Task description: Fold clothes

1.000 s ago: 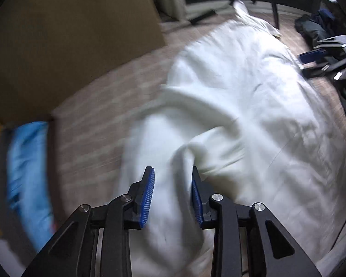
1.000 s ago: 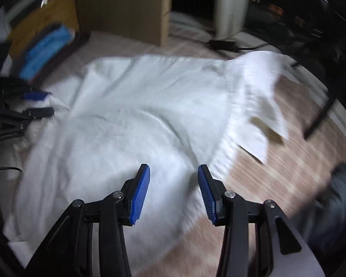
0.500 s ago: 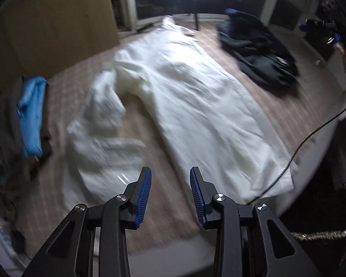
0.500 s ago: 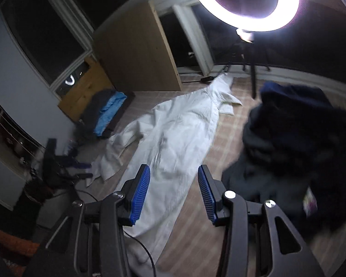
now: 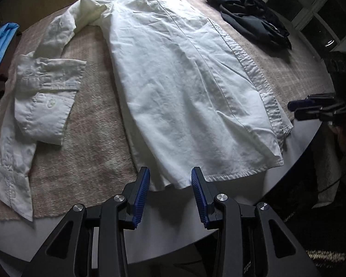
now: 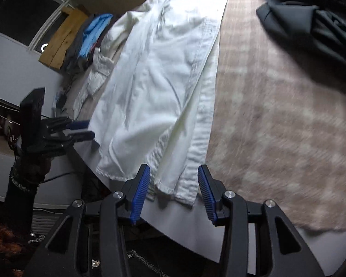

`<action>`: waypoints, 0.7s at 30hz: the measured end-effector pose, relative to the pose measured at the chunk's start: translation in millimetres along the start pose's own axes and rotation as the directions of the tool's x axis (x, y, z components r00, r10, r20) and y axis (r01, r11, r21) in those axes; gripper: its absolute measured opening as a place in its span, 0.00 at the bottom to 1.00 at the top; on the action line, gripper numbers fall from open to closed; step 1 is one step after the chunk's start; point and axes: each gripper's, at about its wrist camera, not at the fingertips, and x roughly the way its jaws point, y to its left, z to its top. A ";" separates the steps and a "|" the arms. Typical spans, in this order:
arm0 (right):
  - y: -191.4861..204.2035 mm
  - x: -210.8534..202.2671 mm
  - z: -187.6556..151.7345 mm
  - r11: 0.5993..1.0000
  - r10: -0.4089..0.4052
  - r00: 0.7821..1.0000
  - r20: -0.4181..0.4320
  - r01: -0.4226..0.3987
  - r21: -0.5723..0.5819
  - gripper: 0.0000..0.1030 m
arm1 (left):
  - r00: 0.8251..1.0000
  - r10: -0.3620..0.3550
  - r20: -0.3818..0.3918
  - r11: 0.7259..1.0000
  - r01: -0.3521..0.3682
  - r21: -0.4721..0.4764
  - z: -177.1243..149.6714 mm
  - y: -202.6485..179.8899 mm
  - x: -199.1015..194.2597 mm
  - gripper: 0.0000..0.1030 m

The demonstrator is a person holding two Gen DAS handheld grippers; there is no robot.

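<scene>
We have the shirt [image 5: 184,80] spread long across the middle of the tabletop [image 5: 173,207], one side folded in and a sleeve [image 5: 43,97] still loose at left. Both the left gripper [image 5: 169,190] and right gripper [image 6: 173,190] hover spread and empty at its hem, so most folds remain, and the dark pile [image 5: 249,16] at upper right looks untouched.
</scene>
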 end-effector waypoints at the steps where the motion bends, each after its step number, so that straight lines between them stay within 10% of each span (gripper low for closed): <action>1: 0.2 3.5 -1.4 1.000 -0.004 1.000 -0.001 0.004 0.004 0.41 | 1.000 -0.008 0.005 1.000 0.008 -0.006 2.0 -0.4 0.7 0.35; 5: -1.8 12.8 0.3 1.000 0.009 1.000 0.008 -0.010 0.019 0.40 | 1.000 -0.019 0.006 1.000 0.019 -0.021 9.8 -1.9 8.1 0.34; 9: 7.0 20.8 2.8 0.999 -0.032 0.999 -0.003 0.032 -0.030 0.27 | 1.000 -0.010 0.007 1.000 0.010 -0.021 12.1 -1.9 16.0 0.08; 11: 13.9 22.9 4.1 0.997 -0.043 0.999 -0.014 0.042 -0.065 0.03 | 1.000 -0.020 0.018 0.999 0.021 -0.031 12.2 0.1 14.1 0.04; 21: 9.1 -12.8 -2.2 0.994 -0.070 0.997 0.040 0.073 -0.080 0.01 | 0.998 -0.025 0.064 1.000 0.025 -0.001 1.4 -9.2 0.3 0.02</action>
